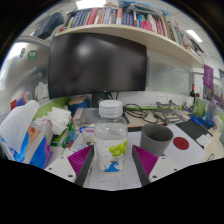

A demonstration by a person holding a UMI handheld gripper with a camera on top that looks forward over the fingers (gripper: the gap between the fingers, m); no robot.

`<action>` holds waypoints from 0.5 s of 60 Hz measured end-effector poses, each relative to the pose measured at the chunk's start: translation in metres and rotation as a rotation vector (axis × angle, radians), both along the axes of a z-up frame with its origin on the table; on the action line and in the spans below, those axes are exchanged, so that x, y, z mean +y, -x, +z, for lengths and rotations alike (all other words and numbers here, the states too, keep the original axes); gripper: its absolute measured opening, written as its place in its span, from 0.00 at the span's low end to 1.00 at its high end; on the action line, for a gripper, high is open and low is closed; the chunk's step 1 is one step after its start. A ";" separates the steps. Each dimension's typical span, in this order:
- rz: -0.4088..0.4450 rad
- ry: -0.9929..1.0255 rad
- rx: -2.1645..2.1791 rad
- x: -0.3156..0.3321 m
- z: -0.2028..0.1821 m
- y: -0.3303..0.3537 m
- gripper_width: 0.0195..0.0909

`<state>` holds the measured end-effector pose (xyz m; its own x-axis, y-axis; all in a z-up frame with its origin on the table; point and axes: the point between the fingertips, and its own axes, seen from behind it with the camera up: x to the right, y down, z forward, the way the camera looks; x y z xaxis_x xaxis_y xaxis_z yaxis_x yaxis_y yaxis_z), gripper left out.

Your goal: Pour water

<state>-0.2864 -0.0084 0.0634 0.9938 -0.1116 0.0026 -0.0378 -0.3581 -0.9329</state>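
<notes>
Hand-held gripper clenched on the water bottle, upright, cap on; grasp step done, next carry to grey cup and tilt.

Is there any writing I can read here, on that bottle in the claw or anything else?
Water bottle, standing between the claw fingers: a green-and-yellow label, its print too blurred to read.
Books on the shelf: spine lettering too small to read.
Monitor: dark screen, no text.
Grey cup: none visible.
</notes>
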 end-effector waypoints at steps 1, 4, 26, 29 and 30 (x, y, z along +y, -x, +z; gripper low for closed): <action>0.004 -0.004 0.002 0.002 0.001 -0.001 0.82; 0.009 -0.029 0.012 0.009 0.003 0.000 0.82; 0.068 -0.066 0.017 0.034 0.000 0.007 0.33; 0.062 -0.066 0.039 0.033 0.000 0.005 0.31; 0.058 -0.064 0.044 0.033 0.000 0.005 0.31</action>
